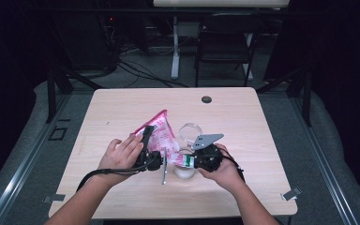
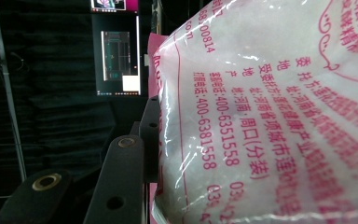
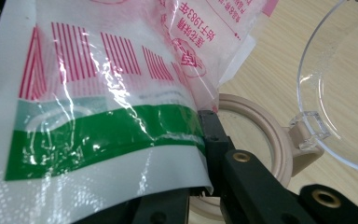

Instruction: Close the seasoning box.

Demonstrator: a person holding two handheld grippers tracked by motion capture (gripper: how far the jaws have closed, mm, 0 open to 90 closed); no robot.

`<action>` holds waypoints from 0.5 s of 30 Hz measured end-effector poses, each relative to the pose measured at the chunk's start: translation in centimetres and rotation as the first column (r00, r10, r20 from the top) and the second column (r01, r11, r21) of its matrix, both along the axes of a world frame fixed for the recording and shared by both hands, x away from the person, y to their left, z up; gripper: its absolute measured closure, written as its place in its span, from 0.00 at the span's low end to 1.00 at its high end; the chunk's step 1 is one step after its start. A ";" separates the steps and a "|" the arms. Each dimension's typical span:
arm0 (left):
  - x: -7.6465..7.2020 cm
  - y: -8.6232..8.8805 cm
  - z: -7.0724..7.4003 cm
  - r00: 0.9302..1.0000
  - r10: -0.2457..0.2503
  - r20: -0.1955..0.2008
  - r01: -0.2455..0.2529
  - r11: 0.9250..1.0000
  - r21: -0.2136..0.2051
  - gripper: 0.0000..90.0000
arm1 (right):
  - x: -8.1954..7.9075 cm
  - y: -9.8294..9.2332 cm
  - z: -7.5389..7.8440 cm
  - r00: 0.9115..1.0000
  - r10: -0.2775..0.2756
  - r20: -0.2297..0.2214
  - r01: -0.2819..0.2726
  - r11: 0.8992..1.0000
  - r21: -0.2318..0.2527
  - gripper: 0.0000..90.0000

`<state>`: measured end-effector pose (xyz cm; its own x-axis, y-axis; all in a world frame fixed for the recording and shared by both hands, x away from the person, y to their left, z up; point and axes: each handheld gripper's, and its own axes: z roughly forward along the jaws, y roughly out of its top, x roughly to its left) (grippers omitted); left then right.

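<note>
A pink-and-white printed plastic bag (image 1: 161, 131) full of white grains hangs tilted above the middle of the table. My left gripper (image 1: 151, 140) is shut on its bulging body. In the left gripper view the bag (image 2: 270, 116) presses against one black finger (image 2: 121, 182). My right gripper (image 1: 183, 161) is shut on the bag's flat green-striped edge (image 3: 107, 135), pinched at the fingertips (image 3: 213, 133). Just under that edge stands a round beige container (image 1: 185, 172), its rim (image 3: 279, 140) close behind the jaws. The container's clear hinged lid (image 1: 190, 130) (image 3: 340, 93) is flipped back open.
The light wooden table (image 1: 122, 112) has a dark cable hole (image 1: 206, 99) near its far edge. A folding chair (image 1: 225, 42) and a white desk leg (image 1: 175, 47) stand beyond it. A lit monitor (image 2: 119, 60) hangs in the dark background.
</note>
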<state>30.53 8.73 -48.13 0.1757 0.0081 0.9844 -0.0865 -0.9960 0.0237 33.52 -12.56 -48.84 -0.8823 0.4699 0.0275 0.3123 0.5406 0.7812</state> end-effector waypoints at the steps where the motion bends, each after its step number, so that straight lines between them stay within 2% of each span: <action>1: 0.0 0.0 0.1 1.000 -0.004 0.008 0.004 1.000 0.005 0.72 | 0.0 0.0 0.0 1.000 0.001 0.001 -0.001 1.000 0.000 1.00; 8: 0.0 0.0 -0.1 1.000 -0.019 0.025 0.019 1.000 -0.006 0.72 | 0.0 -0.1 0.1 1.000 -0.005 0.001 0.005 1.000 0.004 1.00; 15: 0.0 0.0 -0.2 0.999 -0.028 0.047 0.028 1.000 0.004 0.72 | 0.0 0.0 0.0 1.000 -0.003 0.001 0.003 1.000 0.002 1.00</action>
